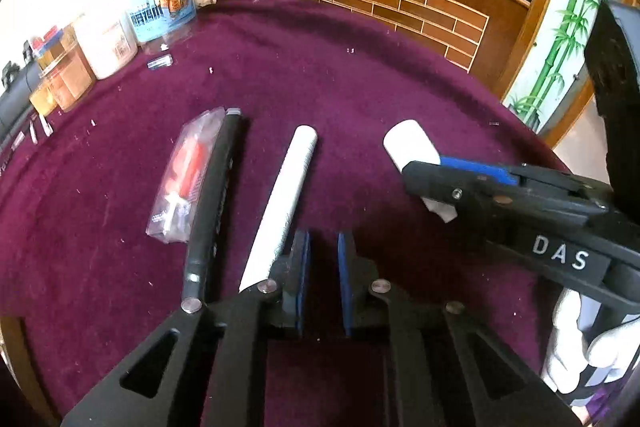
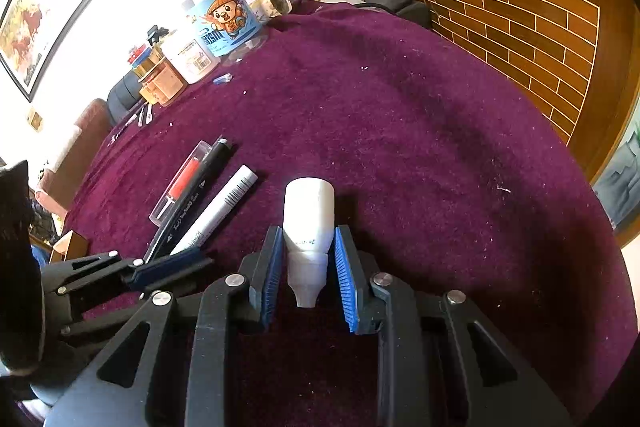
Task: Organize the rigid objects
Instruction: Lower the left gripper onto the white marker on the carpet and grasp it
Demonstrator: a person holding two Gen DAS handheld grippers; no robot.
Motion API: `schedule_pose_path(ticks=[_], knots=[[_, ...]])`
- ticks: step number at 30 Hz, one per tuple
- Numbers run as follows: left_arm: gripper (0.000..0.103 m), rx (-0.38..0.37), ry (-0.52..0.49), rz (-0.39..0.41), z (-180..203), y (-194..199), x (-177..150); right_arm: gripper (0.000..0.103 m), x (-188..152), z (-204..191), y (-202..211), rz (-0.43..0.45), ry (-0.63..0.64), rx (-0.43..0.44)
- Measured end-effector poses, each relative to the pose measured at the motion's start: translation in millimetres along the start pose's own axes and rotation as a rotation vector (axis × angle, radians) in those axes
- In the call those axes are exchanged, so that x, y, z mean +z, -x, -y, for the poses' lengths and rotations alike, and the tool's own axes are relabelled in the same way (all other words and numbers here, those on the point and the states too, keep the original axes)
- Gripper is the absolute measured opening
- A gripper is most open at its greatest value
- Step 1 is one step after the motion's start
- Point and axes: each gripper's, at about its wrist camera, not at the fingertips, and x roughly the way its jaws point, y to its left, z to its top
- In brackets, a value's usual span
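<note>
1. Bottle point(image 2: 309, 215), small and white, lies on the purple tablecloth point(image 2: 420, 147); jars point(image 2: 224, 23) crowd the cloth's 10 o'clock edge, well apart from the work.
2. At 9 o'clock of the bottle, a white marker point(image 2: 224, 205), black pen point(image 2: 192, 199) and clear packet point(image 2: 180, 183) lie side by side (roughly parallel).
3. Right gripper point(image 2: 307, 267) has the bottle between its blue pads point(image 2: 347, 279), which press its lower body, cap toward the camera.
4. Left gripper point(image 1: 323, 279) holds nothing, its jaws nearly closed over bare cloth, the marker's near end just beside its left finger at 11 o'clock.
</note>
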Motion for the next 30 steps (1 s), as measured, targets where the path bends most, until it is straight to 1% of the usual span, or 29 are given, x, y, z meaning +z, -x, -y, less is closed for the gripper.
schedule_pose_path(ticks=[1,2,4,7,9,12,14,15,16,17,18,21,24,26,30], knots=[[0.000,-0.010,0.007,-0.011,0.1,0.5,-0.7,0.023,0.0,0.2,0.0,0.000,-0.002,0.002],[0.000,-0.021,0.017,-0.017,-0.4,2.0,-1.4,0.023,-0.1,0.5,0.0,0.000,-0.002,0.003],[0.000,-0.023,0.037,0.000,-1.4,9.3,-6.0,0.023,-0.3,0.5,0.3,0.000,-0.002,0.003],[0.000,-0.065,0.092,0.027,-4.5,25.9,-16.5,0.023,-0.2,0.3,0.0,0.000,-0.003,0.003],[0.000,-0.068,0.104,0.051,-4.1,39.6,-23.8,0.023,-0.2,0.1,0.0,0.000,-0.002,0.002],[0.000,-0.074,0.115,0.071,-5.9,50.3,-23.8,0.023,0.0,-0.1,-0.4,-0.001,0.001,-0.002],[0.001,-0.074,0.100,0.092,-8.7,52.2,-18.7,0.023,-0.1,-0.2,-0.5,-0.001,0.003,-0.005],[0.009,-0.076,0.092,0.101,-10.1,50.5,-14.5,0.023,-0.2,0.0,-0.1,-0.001,0.003,-0.005],[0.024,-0.083,0.081,0.105,-11.7,47.2,-11.2,0.023,-0.3,0.3,-0.1,-0.001,0.001,-0.003],[0.032,-0.087,0.071,0.097,-13.1,42.5,-8.8,0.023,-0.4,0.1,-0.6,0.000,-0.001,-0.003],[0.036,-0.087,0.064,0.089,-15.3,35.7,-5.5,0.023,-0.4,0.3,-0.5,0.000,-0.002,-0.002],[0.036,-0.074,0.040,0.056,-19.2,18.2,-1.6,0.023,-0.5,0.9,-0.1,0.000,-0.005,0.002],[0.036,-0.091,0.014,0.063,-19.9,13.6,4.0,0.024,-0.2,1.3,-0.2,0.000,-0.007,0.004],[0.036,-0.082,0.018,0.051,-21.9,10.2,8.7,0.024,0.1,1.2,-0.3,-0.001,-0.008,0.007],[0.036,-0.096,0.030,0.025,-30.2,-0.5,17.4,0.024,0.5,2.3,0.0,-0.002,-0.011,0.013]])
